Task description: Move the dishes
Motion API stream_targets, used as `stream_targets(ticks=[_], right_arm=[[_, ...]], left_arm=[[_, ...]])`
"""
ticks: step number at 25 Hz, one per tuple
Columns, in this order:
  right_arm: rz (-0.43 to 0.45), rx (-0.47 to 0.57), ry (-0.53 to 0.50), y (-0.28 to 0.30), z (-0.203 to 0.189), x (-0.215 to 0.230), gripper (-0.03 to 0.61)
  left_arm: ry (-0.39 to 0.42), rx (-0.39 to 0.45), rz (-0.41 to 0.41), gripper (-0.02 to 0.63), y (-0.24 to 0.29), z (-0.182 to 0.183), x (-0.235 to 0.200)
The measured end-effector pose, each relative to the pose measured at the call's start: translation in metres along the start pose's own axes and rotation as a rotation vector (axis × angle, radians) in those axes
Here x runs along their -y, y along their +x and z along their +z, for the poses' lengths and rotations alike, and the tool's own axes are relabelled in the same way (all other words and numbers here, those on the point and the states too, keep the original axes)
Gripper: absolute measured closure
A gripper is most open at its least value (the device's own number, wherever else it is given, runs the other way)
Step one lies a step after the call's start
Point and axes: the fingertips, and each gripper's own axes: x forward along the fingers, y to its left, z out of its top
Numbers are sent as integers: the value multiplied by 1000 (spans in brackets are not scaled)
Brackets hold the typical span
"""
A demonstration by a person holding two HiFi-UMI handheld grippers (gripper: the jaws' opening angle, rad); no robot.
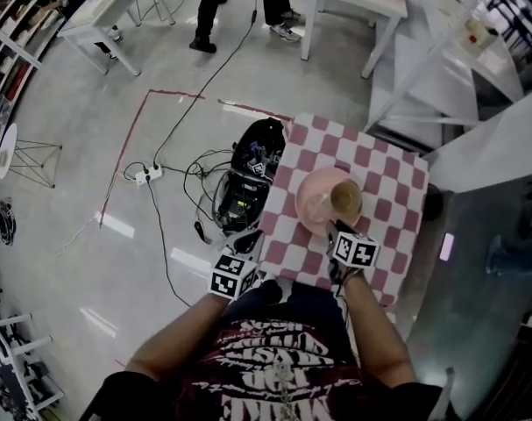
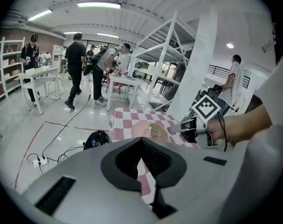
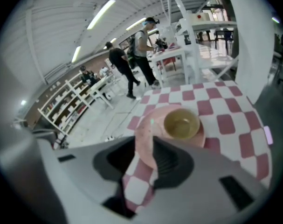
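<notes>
The table [image 1: 397, 191], under a red-and-white checked cloth, carries the only dishes in view. A pink plate [image 1: 311, 207] lies near the middle of the table, a little toward the left edge. A yellowish bowl [image 1: 345, 199] sits on the right part of the plate and looks empty.

The right gripper [image 1: 335, 229] reaches in from the near edge, pointing down at the plate. In the right gripper view its jaws stand apart with the plate's near rim between them. A gap shows, so the pads do not seem to press yet.

The left gripper [image 1: 251, 260] hangs just off the near left corner of the table. Its jaws are closed on nothing, and it touches no dish.

By my reading the task is at its start. Plate and bowl both rest flat on the cloth and nothing is lifted. Closing on the rim, lifting the plate with the bowl riding on it, and setting them down elsewhere are all left. No destination shows clearly.
</notes>
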Motion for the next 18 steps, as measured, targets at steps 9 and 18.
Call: stream_targets(ticks=[9,18], right_arm=[[-20,-79,212,51,-15,28,445],[-89,-166,285,90,-26,47,462]], left_arm=[[17,-30,20,588,-13,-26,-4],[-18,-37,71,588,-31,-44,-19]])
